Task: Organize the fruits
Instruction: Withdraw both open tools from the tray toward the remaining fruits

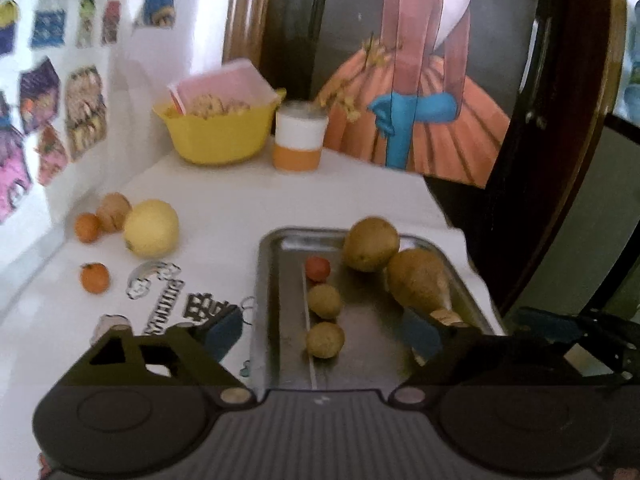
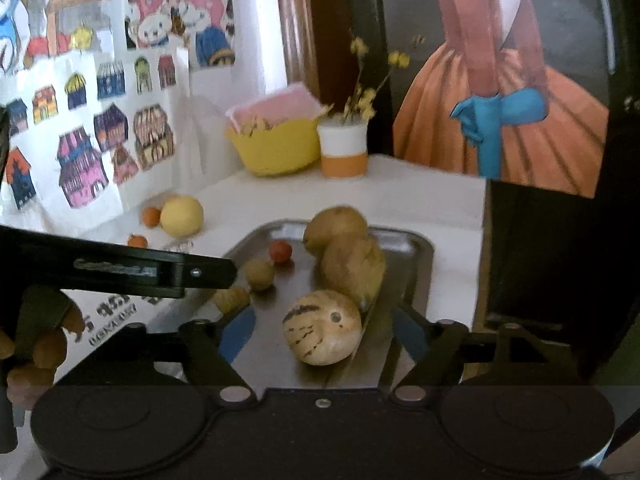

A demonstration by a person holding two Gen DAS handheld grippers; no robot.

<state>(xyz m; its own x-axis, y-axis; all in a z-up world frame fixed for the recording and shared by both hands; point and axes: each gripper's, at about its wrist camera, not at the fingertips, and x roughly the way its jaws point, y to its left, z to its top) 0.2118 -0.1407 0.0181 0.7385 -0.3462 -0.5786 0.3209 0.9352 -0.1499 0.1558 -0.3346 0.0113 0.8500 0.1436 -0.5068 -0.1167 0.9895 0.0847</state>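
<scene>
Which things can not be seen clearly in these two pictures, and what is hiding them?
- Striped melon: in the left wrist view only a sliver shows; that gripper's finger covers it.
- Brown fruit behind the big yellow fruit: hidden in the right wrist view.
- Nearest small brown fruit: partly behind the left gripper's black bar there.
- Table stickers: too blurred to read.

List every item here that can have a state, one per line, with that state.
left gripper: open, empty, over the tray
right gripper: open, striped melon between its fingers, contact unclear
metal tray: partly filled with fruit
striped melon: lying in the tray
yellow round fruit: on the table, outside the tray
yellow bowl: filled, pink paper sticking out
orange-and-white cup: upright, holding dried flowers
</scene>
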